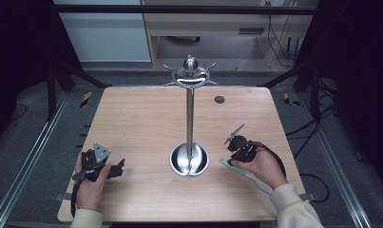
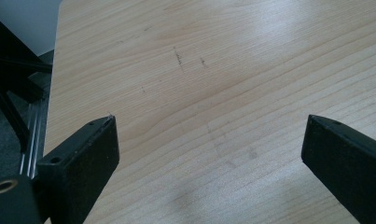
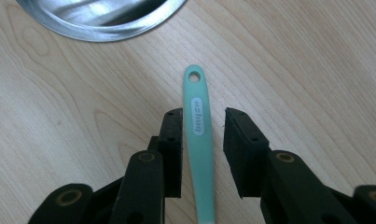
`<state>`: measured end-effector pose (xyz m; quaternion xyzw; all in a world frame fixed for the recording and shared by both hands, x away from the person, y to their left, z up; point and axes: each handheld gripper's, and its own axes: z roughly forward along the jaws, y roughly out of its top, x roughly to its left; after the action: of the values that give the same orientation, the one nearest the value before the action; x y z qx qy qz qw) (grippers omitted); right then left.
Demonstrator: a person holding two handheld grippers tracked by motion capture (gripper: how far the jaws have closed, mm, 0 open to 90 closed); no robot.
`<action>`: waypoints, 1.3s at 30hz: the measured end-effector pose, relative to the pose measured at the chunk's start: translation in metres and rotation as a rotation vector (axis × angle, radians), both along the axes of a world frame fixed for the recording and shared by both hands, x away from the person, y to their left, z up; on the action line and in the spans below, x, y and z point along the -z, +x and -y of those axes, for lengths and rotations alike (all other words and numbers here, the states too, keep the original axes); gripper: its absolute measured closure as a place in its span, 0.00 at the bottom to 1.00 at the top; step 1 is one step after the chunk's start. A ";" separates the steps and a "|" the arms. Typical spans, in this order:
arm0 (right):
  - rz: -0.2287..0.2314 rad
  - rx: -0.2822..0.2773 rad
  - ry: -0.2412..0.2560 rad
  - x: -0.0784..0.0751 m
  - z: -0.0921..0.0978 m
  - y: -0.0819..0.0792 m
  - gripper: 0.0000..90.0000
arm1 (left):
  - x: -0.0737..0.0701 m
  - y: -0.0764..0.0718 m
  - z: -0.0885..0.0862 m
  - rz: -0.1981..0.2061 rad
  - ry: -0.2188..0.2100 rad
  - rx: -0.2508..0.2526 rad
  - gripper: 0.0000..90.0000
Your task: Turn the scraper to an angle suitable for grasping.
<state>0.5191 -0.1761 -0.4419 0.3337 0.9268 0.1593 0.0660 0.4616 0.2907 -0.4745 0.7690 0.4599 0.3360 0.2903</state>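
Wooden table [image 2: 232, 84], bare beside left gripper [image 2: 209, 140]

A mint-green plastic handle [image 3: 198, 140] lies flat on the wooden table [image 1: 132, 123]; it has a hanging hole at its tip and a white oval label; the tip points toward the round steel base [image 1: 177, 164] of the stand

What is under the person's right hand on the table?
A long mint-green handle lies on the wooden table, running under the right hand. Its holed tip sits between the right gripper's parted jaws. Its other end is covered by the sleeve.
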 end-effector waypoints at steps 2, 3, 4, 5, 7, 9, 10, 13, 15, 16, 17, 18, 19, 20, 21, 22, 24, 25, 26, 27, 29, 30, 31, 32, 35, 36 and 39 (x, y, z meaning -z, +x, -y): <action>-0.010 0.007 -0.016 0.002 0.001 0.002 0.77 | 0.000 0.000 0.000 0.001 -0.001 0.000 0.04; -0.010 0.007 -0.016 0.002 0.001 0.002 0.77 | 0.000 0.000 0.000 0.001 0.000 0.001 0.04; -0.008 -0.002 -0.021 0.002 0.001 0.003 0.77 | 0.000 0.000 0.000 0.000 0.000 0.001 0.04; -0.010 -0.003 -0.023 0.002 0.001 0.003 0.78 | 0.000 0.000 0.000 0.002 -0.003 0.000 0.04; -0.011 -0.004 -0.022 0.002 0.001 0.003 0.79 | 0.000 0.000 0.000 0.002 -0.004 0.000 0.04; -0.019 -0.014 -0.030 0.003 0.000 0.004 0.78 | 0.000 0.000 0.000 0.002 -0.005 0.001 0.04; -0.019 -0.014 -0.030 0.003 0.000 0.004 0.78 | 0.000 0.000 0.000 0.002 -0.005 0.001 0.04; -0.037 -0.016 -0.042 0.007 -0.004 0.007 0.76 | 0.000 0.000 0.000 0.001 -0.006 0.003 0.04; -0.048 -0.017 -0.043 0.008 -0.006 0.008 0.76 | 0.000 0.000 -0.001 0.000 -0.009 0.004 0.04; -0.053 -0.024 -0.048 0.008 -0.008 0.008 0.76 | 0.000 0.001 -0.001 0.000 -0.010 0.002 0.04; -0.055 -0.028 -0.059 0.008 -0.010 0.009 0.76 | 0.000 0.001 -0.001 0.001 -0.012 0.002 0.04; -0.055 -0.031 -0.069 0.008 -0.011 0.010 0.75 | 0.000 0.001 -0.001 0.001 -0.012 0.002 0.04; -0.063 -0.023 -0.077 0.008 -0.013 0.010 0.76 | 0.000 0.001 -0.001 0.000 -0.010 0.002 0.04; -0.060 -0.024 -0.077 0.008 -0.014 0.011 0.76 | 0.000 0.001 -0.001 0.000 -0.008 0.003 0.04; -0.066 -0.025 -0.088 0.008 -0.014 0.012 0.76 | 0.000 0.001 -0.001 -0.001 -0.006 0.003 0.04; -0.066 -0.025 -0.088 0.008 -0.014 0.012 0.76 | 0.000 0.001 -0.001 -0.001 -0.006 0.003 0.04; -0.080 -0.031 -0.107 0.010 -0.017 0.013 0.76 | 0.000 0.001 -0.001 0.000 -0.006 0.004 0.04; -0.078 -0.038 -0.110 0.012 -0.017 0.013 0.75 | 0.000 0.001 -0.001 0.000 -0.007 0.004 0.04; -0.094 -0.033 -0.126 0.013 -0.018 0.013 0.75 | 0.000 0.001 -0.001 0.000 -0.007 0.004 0.04; -0.094 -0.033 -0.126 0.013 -0.018 0.013 0.75 | 0.000 0.001 -0.001 0.001 -0.010 0.003 0.04; -0.107 -0.017 -0.106 0.016 -0.016 0.016 0.75 | -0.001 0.001 -0.002 0.000 -0.010 0.003 0.04; -0.109 -0.018 -0.111 0.016 -0.016 0.016 0.75 | -0.001 0.001 -0.002 0.000 -0.010 0.003 0.04; -0.114 -0.015 -0.104 0.017 -0.016 0.017 0.75 | -0.001 0.001 -0.002 -0.001 -0.009 0.003 0.04; -0.118 -0.018 -0.109 0.017 -0.015 0.017 0.75 | -0.001 0.001 -0.002 -0.001 -0.009 0.004 0.04; -0.121 -0.022 -0.108 0.018 -0.015 0.018 0.76 | -0.001 0.001 -0.001 0.000 -0.008 0.004 0.04; -0.121 -0.021 -0.110 0.018 -0.015 0.018 0.76 | -0.001 0.001 -0.001 -0.001 -0.007 0.005 0.04; -0.122 -0.033 -0.124 0.019 -0.016 0.018 0.76 | 0.000 0.001 -0.001 -0.001 -0.007 0.005 0.04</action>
<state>0.5371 -0.1602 -0.4608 0.3226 0.9426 0.0819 0.0274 0.4624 0.2918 -0.4740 0.7693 0.4591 0.3335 0.2936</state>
